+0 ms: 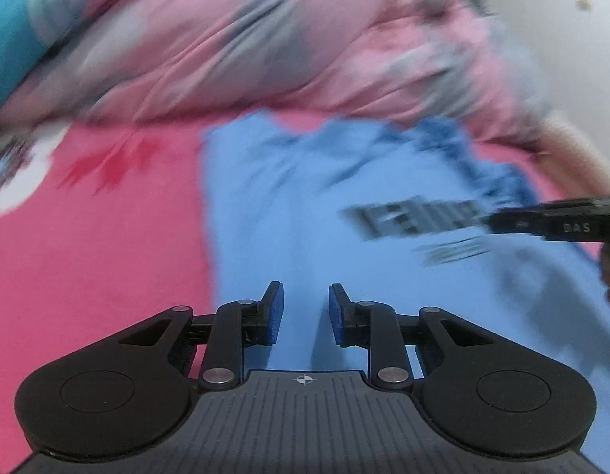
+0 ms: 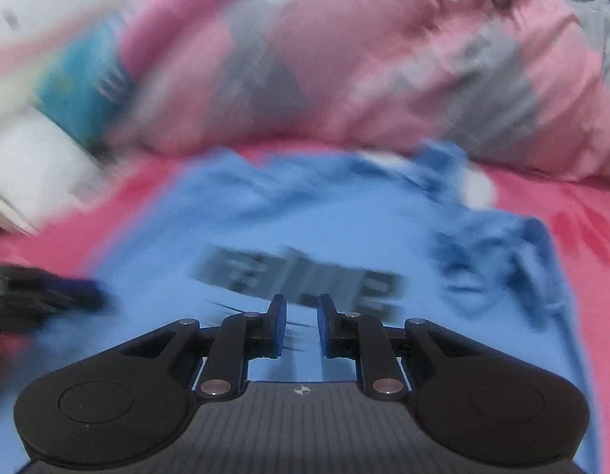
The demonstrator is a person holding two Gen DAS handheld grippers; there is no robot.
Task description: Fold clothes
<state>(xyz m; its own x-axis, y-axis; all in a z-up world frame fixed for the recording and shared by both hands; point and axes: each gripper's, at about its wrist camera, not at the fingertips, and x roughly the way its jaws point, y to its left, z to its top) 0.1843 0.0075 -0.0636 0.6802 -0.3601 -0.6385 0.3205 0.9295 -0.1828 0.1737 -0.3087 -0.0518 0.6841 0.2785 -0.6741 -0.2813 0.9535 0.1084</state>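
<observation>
While both views smear badly, blue shirt (image 1: 289,213) reads ok: spread flat on pink sheet (image 1: 91,268), filling middle out to 3 o'clock in left view. Dark print (image 1: 415,219) on chest, letters unreadable tbh. Left gripper (image 1: 303,314) jaws apart, nothing between, only shirt below. Right gripper (image 2: 301,326) same, narrow gap, empty. Pink-grey duvet (image 2: 383,59) heaped at 12 o'clock. Teal patch (image 2: 77,83) at 10 in right view, can't tell what. Shirt's near edge cut off behind gripper bodies.
</observation>
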